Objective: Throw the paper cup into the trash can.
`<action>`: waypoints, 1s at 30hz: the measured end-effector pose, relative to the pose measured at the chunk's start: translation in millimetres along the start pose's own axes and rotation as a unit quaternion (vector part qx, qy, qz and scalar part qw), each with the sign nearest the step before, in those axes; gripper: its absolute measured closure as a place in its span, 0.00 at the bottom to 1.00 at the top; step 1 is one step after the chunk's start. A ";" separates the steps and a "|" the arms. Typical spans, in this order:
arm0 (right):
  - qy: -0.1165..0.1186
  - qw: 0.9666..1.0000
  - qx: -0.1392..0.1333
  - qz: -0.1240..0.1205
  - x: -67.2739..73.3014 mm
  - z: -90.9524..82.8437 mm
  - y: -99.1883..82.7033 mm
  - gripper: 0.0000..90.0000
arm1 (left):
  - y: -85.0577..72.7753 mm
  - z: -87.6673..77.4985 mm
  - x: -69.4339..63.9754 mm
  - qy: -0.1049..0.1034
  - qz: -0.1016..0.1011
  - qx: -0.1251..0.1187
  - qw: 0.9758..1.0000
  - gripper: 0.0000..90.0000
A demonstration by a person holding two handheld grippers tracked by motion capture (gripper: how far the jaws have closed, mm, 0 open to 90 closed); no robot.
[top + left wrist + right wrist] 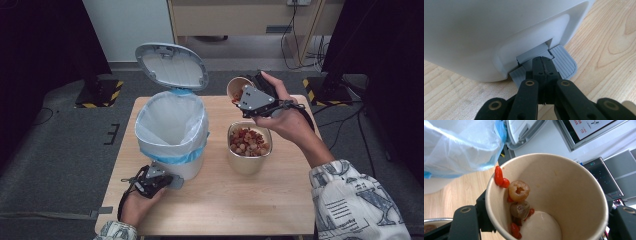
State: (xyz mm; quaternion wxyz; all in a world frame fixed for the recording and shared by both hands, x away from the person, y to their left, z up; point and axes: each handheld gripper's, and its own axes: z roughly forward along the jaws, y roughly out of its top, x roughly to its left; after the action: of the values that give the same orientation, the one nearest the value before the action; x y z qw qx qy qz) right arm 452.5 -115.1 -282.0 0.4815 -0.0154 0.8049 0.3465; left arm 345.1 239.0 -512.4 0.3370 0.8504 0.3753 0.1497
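A white pedal bin (172,130) stands on the wooden table (225,205) with its lid (171,65) raised and a clear, blue-edged liner (461,145) inside. My left gripper (162,178) is shut, its tips (543,62) resting on the grey pedal (565,63) at the bin's foot. To the right, my right gripper (248,98) is shut on a tilted paper cup (239,86), held behind a metal bowl (248,162) full of dried fruit (248,141). A few red berries and brown fruit pieces (519,192) cling inside the cup (574,190).
The bowl stands just right of the bin, near the table's middle. Black stands with yellow-striped bases (100,92) rest on the grey floor at both sides, with cables (295,45) behind the table. A monitor (606,180) shows beyond the cup.
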 end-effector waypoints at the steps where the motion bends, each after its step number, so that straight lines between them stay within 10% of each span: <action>1: 0.000 1.000 -0.001 0.001 0.0 0.2 0.8 0.31 | 0.0 0.0 0.0 0.000 0.000 0.000 1.000 1.00; 30: 0.020 0.999 -0.032 0.019 0.2 3.9 31.8 0.31 | 0.1 0.0 -0.1 0.001 0.000 0.000 1.000 1.00</action>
State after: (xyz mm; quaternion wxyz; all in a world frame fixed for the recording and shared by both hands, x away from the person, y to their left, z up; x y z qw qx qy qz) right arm 444.0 -88.7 -266.0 0.4579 -0.0225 0.8031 0.3805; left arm 345.0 238.8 -512.3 0.3365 0.8505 0.3752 0.1501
